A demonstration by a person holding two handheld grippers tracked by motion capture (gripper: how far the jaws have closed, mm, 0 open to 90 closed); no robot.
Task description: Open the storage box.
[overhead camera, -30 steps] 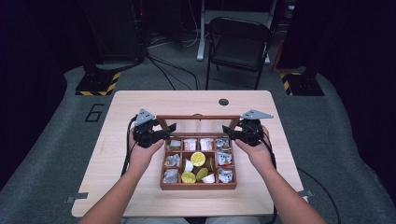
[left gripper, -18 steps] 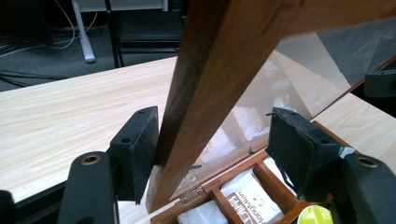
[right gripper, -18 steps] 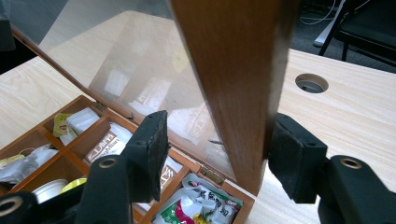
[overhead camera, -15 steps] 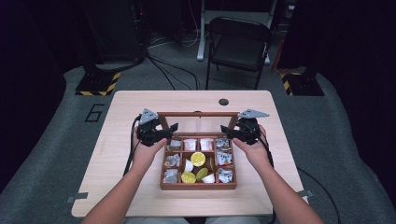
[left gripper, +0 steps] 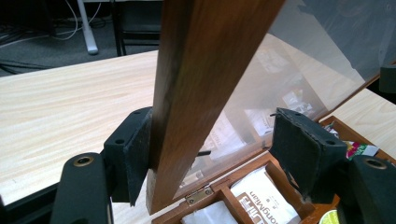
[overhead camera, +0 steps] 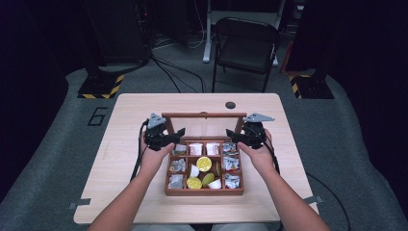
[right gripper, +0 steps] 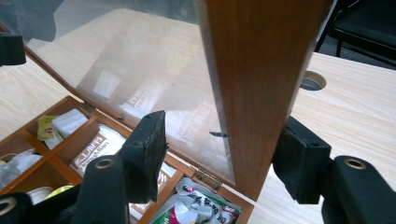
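A wooden box (overhead camera: pixel 204 190) sits on the table (overhead camera: pixel 120 115), and its lid (overhead camera: pixel 204 115) stands up almost straight at the far side. The lid is a wooden frame with a clear pane in it, and its long way runs from one hand to the other. The left gripper (overhead camera: pixel 169 136) is at the left end of the lid and the right gripper (overhead camera: pixel 236 135) is at the right end, so each hand is just as near to its own end. In the left gripper view, the left side rail (left gripper: pixel 205 88) of the lid stands between the two black fingers (left gripper: pixel 133 151). The fingers are spread apart. One finger touches the outside of the rail, and the other finger sits apart from it on the pane side, above the open box. In the right gripper view it is the same: the right side rail (right gripper: pixel 261 88) stands between spread fingers (right gripper: pixel 149 149), with the outer finger near or touching the wood and the inner one well apart. Neither gripper pinches the lid tight. The hinges (left gripper: pixel 201 195) are low, just by the fingers, so the lid can swing toward the person or away. The box holds tea bags (overhead camera: pixel 195 148) and little yellow and green cups (overhead camera: pixel 204 164) below the fingers. I think the next move is to close the fingers on both rails and tip the lid evenly.
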